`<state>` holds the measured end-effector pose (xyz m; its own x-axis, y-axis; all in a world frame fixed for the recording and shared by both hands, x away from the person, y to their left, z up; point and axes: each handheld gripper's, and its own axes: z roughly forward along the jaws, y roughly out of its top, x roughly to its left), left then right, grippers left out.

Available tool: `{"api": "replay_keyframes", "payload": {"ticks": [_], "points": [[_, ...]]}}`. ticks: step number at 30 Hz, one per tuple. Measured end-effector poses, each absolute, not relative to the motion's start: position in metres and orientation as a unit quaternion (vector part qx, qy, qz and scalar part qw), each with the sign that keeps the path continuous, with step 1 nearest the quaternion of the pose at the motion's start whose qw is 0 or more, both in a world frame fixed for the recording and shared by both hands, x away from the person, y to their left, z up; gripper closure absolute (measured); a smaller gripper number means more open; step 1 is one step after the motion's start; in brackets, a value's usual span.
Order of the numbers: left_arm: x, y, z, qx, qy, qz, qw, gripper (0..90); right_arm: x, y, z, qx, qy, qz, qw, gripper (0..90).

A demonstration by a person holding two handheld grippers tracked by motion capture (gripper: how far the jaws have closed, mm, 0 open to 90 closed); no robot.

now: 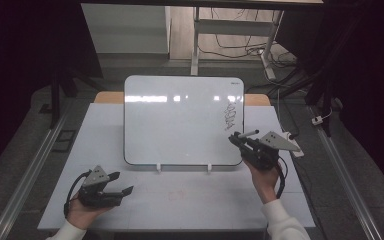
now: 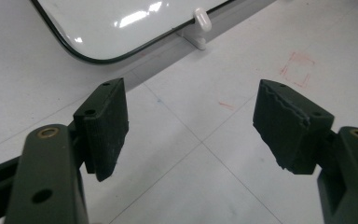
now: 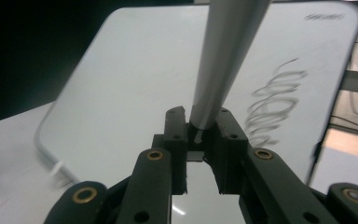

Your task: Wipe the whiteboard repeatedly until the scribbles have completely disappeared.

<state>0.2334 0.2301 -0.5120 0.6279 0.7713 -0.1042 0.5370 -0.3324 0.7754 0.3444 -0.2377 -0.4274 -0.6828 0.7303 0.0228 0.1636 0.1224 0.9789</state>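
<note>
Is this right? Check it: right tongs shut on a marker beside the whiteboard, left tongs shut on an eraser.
One error. The left tongs are open and hold nothing, as the left gripper view shows. The right tongs do grip the marker beside the whiteboard.

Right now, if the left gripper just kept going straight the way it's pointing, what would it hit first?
Probably the bare white table. The left gripper is open and angled down at it. The whiteboard lies farther ahead and off to one side, though depth is hard to judge.

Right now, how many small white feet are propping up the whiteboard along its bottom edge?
2: one white foot left of the middle of the whiteboard, the other white foot toward its right. Any supports behind the board would be hidden.
</note>
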Motion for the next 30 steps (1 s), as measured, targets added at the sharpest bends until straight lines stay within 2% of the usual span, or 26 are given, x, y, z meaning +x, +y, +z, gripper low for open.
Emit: {"api": "replay_keyframes", "payload": {"ticks": [19, 27, 30], "points": [[0.237, 0.231, -0.516, 0.805, 0.410, 0.136, 0.407, 27.3, 0.453, -0.236, -0.392, 0.371, 0.685, 0.565, 0.274, 77.6], [0.237, 0.232, -0.516, 0.805, 0.411, 0.136, 0.407, 27.3, 0.479, -0.233, -0.392, 0.380, 0.681, 0.561, 0.277, 77.6], [0.237, 0.232, -0.516, 0.805, 0.411, 0.136, 0.406, 27.3, 0.482, -0.228, -0.398, 0.375, 0.689, 0.561, 0.264, 77.7]]}}
